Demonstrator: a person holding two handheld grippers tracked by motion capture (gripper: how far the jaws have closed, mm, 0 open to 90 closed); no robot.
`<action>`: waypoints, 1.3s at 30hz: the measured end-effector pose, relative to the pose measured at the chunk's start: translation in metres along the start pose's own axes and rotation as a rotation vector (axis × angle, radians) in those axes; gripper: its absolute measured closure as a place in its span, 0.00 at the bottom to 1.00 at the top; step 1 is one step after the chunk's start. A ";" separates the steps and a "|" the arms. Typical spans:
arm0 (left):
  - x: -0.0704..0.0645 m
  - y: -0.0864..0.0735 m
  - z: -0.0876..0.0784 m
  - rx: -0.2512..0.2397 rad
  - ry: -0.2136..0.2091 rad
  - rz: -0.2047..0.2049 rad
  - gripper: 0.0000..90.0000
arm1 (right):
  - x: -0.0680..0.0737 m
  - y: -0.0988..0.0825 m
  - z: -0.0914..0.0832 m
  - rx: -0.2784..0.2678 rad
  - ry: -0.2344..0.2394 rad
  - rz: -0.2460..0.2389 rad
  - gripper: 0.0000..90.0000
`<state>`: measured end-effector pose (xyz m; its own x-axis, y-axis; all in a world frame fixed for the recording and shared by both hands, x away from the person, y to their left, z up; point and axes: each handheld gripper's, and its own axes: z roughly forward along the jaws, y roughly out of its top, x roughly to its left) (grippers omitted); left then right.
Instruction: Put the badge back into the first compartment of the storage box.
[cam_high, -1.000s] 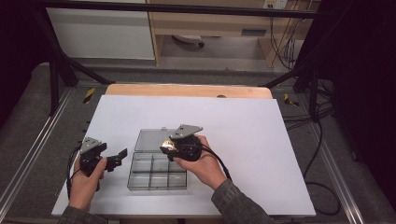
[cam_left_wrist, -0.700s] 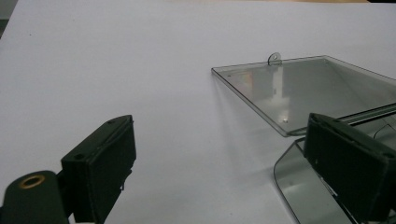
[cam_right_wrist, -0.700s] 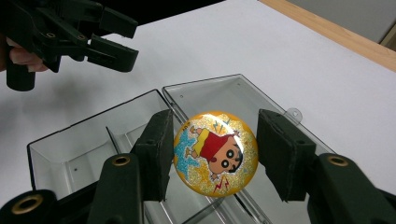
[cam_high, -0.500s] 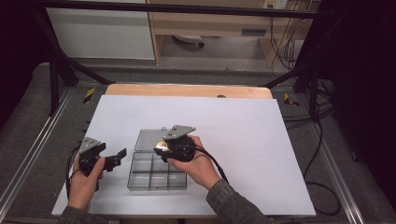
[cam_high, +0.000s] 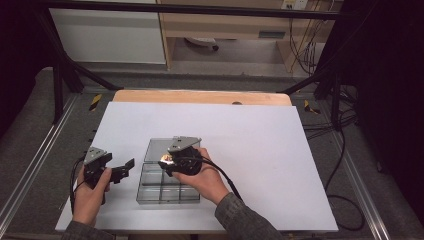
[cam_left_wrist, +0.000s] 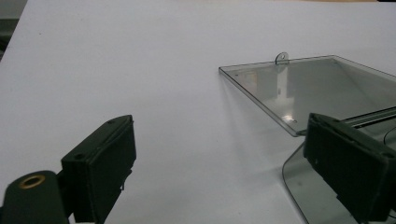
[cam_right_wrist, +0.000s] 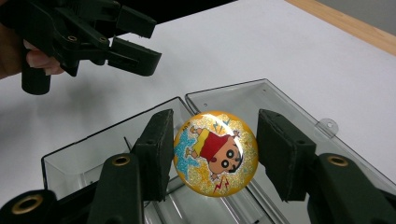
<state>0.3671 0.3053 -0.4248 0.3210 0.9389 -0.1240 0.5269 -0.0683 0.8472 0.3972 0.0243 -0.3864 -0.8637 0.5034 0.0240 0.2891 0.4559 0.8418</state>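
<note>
the left gripper waits just left of the box, jaws spread and bare, likely parked there to steady the box if needed. the box lies open, lid flat on the white table (so the compartments are reachable). the right gripper hangs over it with a cartoon badge between its jaws; whether both pads touch it is unclear.

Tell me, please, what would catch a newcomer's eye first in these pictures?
Probably the glittery cartoon badge between the right gripper jaws, just above the clear plastic box. The box lies open on the white table, its lid flat behind it. The left gripper is open beside the box.
</note>
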 end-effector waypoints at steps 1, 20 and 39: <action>0.000 0.000 0.000 0.000 0.000 0.000 0.10 | 0.001 0.000 0.001 0.003 0.004 -0.003 0.53; 0.000 0.001 0.000 -0.006 -0.001 0.003 0.10 | 0.015 0.000 0.022 0.032 0.038 -0.019 0.53; 0.000 0.001 0.000 -0.003 0.000 0.002 0.10 | 0.029 -0.001 0.039 0.059 0.061 -0.036 0.53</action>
<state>0.3671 0.3055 -0.4242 0.3224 0.9387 -0.1224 0.5242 -0.0693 0.8488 0.3877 0.0674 -0.4075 -0.8969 0.4413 0.0284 0.2795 0.5159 0.8097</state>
